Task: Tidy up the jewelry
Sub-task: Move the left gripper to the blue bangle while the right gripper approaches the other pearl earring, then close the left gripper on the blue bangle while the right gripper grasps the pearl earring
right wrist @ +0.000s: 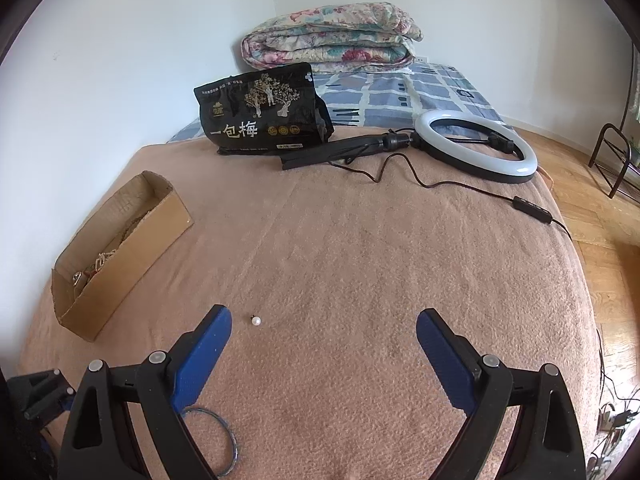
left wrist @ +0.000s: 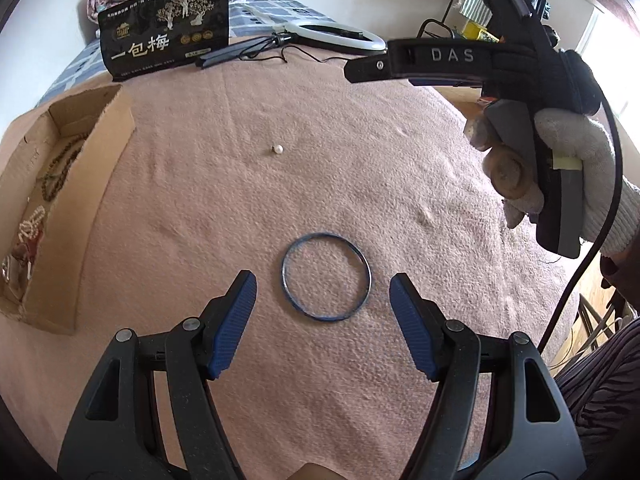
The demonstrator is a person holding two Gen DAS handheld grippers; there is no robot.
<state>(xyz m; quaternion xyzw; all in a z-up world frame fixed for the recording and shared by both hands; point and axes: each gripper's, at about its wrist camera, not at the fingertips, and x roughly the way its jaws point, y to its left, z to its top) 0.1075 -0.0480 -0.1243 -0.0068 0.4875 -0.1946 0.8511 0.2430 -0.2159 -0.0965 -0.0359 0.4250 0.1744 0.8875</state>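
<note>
A thin blue bangle (left wrist: 326, 277) lies flat on the pink blanket (left wrist: 360, 160), just ahead of my open, empty left gripper (left wrist: 323, 286). A small white pearl (left wrist: 277, 149) lies farther ahead. A cardboard box (left wrist: 104, 168) at the left holds bead strands and other jewelry. In the right wrist view my right gripper (right wrist: 324, 326) is open and empty, held above the blanket; the pearl (right wrist: 255, 321) lies near its left finger and the bangle (right wrist: 232, 440) is partly hidden under it. The box (right wrist: 132, 256) is at the left.
A black snack bag (right wrist: 264, 110), a ring light (right wrist: 476, 144) with its cable and a folded floral quilt (right wrist: 332, 38) lie at the far end. The gloved right hand and its gripper (left wrist: 520, 120) hang at the right in the left wrist view. Wooden floor (right wrist: 592, 216) lies beyond the right edge.
</note>
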